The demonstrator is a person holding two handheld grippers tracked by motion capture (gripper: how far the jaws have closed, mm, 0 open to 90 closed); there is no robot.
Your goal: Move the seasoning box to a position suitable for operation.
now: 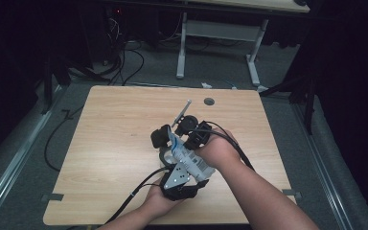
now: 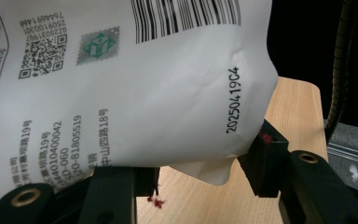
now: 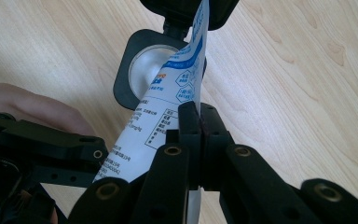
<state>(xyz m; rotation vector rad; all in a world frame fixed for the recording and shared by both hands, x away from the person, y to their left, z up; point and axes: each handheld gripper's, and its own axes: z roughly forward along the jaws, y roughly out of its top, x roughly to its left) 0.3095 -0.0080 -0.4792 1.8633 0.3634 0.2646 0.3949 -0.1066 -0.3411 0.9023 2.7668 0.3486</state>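
A white pouch (image 1: 191, 160) with blue print, a barcode and small text hangs slanted over the middle of the wooden table (image 1: 115, 115). My left gripper (image 1: 184, 172), bearing a grey plate, grips its lower, fuller end; in the left gripper view the pouch (image 2: 144, 93) bulges between both jaws of that gripper (image 2: 198, 165), whose pads press its sides. My right gripper (image 1: 199, 139) pinches the pouch's thin edge. The right gripper view shows its jaws (image 3: 199, 116) closed flat on the pouch (image 3: 177, 88), with my left gripper (image 3: 51, 144) at lower left.
Under the pouch's upper end lies a black square-framed piece with a pale round centre (image 3: 142, 70), and another black part (image 3: 186, 9) lies beyond it. A thin light rod (image 1: 182, 112) and a round hole (image 1: 209, 101) sit farther back. Cables trail on the floor (image 1: 124, 62).
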